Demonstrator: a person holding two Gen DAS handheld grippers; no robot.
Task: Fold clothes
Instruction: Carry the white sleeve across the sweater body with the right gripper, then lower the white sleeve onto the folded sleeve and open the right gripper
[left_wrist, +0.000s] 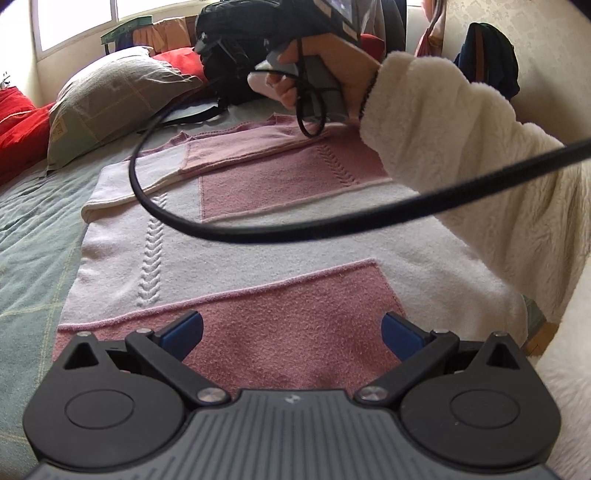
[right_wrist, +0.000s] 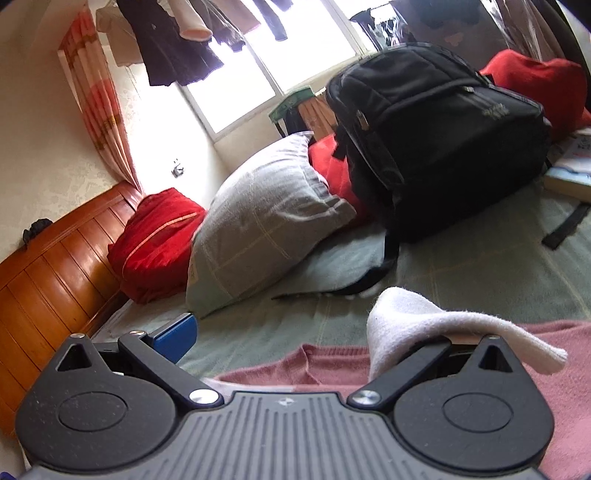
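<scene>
**A:** While I hold both tools where they are, read me the layout. Where's the garment?

**B:** One sweater (left_wrist: 236, 236), pink and white blocks, lies flat on the green bedspread (left_wrist: 33, 229). Its long axis runs straight away from your left gripper (left_wrist: 291, 332), hem end under the jaws, collar end far off by the backpack (left_wrist: 236, 55).

**A:** I see my left jaws spread wide, both blue pads clear, nothing between them. They hover over the near pink panel; whether they touch it I can't tell.

**B:** Agreed. A sleeve looks folded across the chest at the far end.

**A:** And my right gripper (right_wrist: 291, 332)?

**B:** It sits at the collar end, in the hand (left_wrist: 321, 74) with the fluffy white cuff. In its own view a white cuff of fabric (right_wrist: 417, 325) drapes over the right-hand finger and hides that pad.

**A:** The left-hand pad stands far out, so I'd judge those jaws apart, with the cloth resting on one finger, not pinched. I won't swear to it.

**B:** So the right tool is nearer the sleeve and collar, the left nearer the hem. The fold probably runs along the length, hem toward collar.

**A:** Counts?

**B:** One sweater, two grippers, one backpack, one grey pillow (right_wrist: 258, 221), two red cushions in the right view, plus a red thing behind the backpack. One black cable (left_wrist: 295, 229) loops across the left view and could snag.
</scene>
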